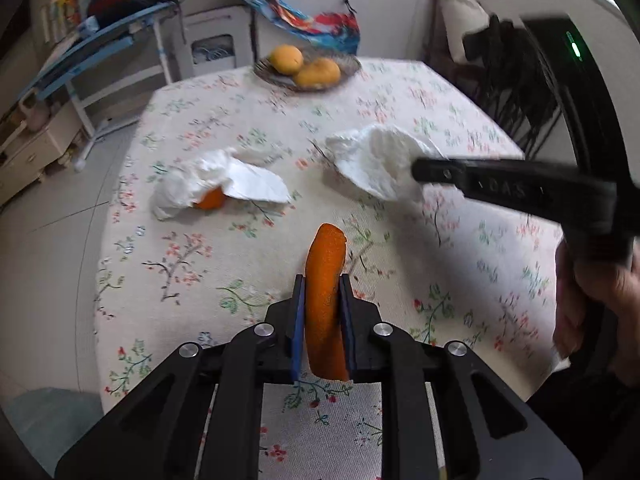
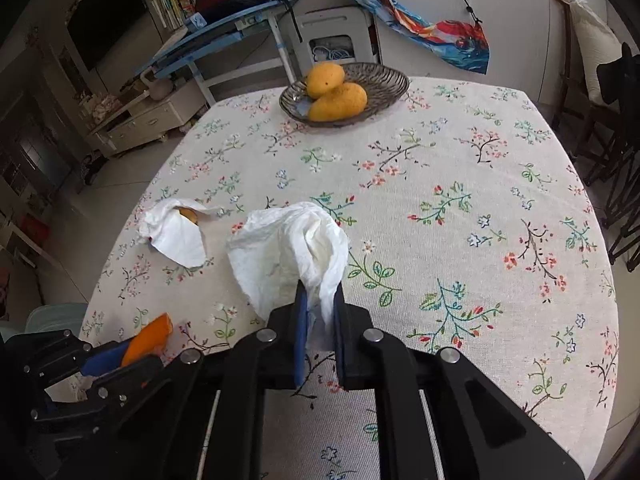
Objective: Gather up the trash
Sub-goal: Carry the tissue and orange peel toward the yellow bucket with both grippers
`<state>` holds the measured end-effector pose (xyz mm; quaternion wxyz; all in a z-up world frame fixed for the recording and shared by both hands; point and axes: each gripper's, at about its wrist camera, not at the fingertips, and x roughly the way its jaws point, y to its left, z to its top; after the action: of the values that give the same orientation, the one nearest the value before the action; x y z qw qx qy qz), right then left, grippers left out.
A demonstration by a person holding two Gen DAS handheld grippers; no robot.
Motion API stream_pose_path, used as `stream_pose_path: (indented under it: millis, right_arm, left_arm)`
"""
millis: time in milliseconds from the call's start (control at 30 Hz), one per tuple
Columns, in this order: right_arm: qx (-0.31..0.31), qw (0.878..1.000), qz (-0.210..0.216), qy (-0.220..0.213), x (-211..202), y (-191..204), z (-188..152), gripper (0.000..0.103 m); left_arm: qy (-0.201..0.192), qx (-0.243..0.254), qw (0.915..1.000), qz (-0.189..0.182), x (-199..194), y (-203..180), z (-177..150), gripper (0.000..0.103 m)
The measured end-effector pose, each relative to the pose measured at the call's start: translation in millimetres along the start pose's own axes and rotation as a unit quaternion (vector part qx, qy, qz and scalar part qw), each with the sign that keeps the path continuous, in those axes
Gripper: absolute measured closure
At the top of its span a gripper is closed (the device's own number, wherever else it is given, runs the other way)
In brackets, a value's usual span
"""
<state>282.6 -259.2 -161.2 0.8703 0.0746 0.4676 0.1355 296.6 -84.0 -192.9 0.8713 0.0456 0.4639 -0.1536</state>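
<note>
Left claw (image 1: 323, 280) (right stamped "CAS") grips orange peel (image 1: 325, 280).

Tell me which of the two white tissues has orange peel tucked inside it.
The crumpled tissue lying free on the table's left side; the other tissue, held by the right gripper, shows no peel.

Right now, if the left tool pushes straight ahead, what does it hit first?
Probably the tablecloth: the left tool, shut on the orange peel, points between the two crumpled tissues. Further along sits the fruit bowl; depth unclear.

orange piece (image 2: 188, 214): mostly hidden under tissue (image 2: 176, 236) | right hand-held gripper (image 1: 416, 170): motion-blurred, edge-cropped
</note>
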Motion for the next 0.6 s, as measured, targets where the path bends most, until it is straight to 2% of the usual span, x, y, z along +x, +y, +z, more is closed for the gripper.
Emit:
stream_pose_path:
  millis: [200, 367, 600]
  right_arm:
    - [0.012, 1.000, 0.018, -0.022, -25.6, 10.3, -7.5, 0.091]
    - [0.022, 0.999, 0.033, -0.034, -47.4, 21.0, -32.5, 0.091]
    - [0.031, 0.998, 0.033, -0.054, -69.4, 26.1, -57.9, 0.091]
  left_arm:
    - [-0.035, -0.046, 0.9983, 0.000, -24.2, 13.0, -5.6, 0.088]
    - [-0.047, -0.073, 0.9962, 0.007, -38.5, 19.2, -21.8, 0.088]
    - [-0.069, -0.077, 0.9943, 0.023, -58.8, 16.7, -40.3, 0.088]
